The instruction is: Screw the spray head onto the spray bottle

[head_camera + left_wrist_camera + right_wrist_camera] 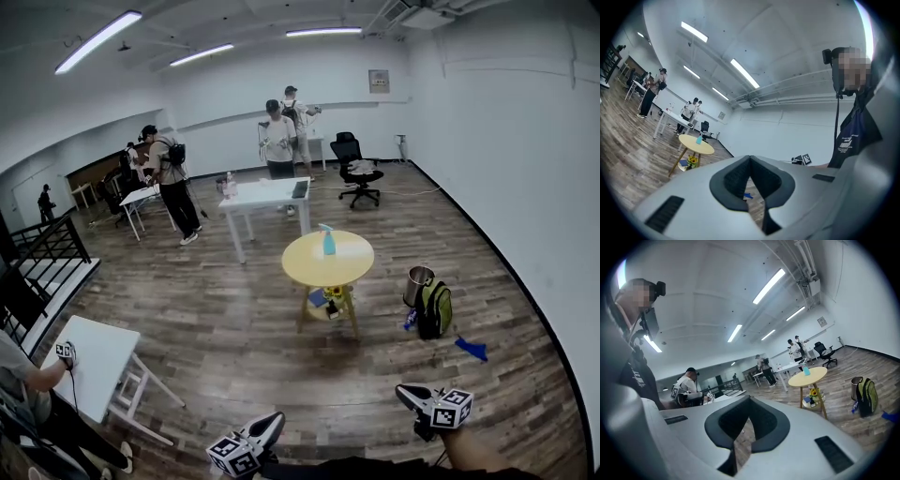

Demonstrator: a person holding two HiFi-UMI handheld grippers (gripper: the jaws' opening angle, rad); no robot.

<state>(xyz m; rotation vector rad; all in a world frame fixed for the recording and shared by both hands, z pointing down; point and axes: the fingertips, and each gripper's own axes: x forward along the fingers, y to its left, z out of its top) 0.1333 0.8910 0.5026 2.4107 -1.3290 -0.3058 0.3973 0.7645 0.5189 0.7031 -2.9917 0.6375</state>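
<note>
I've got 2 grippers low in frame: L gripper (270,427) and R gripper (408,396), jaws pressed together, both empty. Spray bottle (328,244) stands on the round yellow table (305,267), well apart from both. Spray head (325,228) prob. on it, too small to confirm.

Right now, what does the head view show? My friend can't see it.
A blue spray bottle stands on a round yellow table across a wooden floor. The left gripper and right gripper, both shut, show at the bottom edge, far off.
</note>
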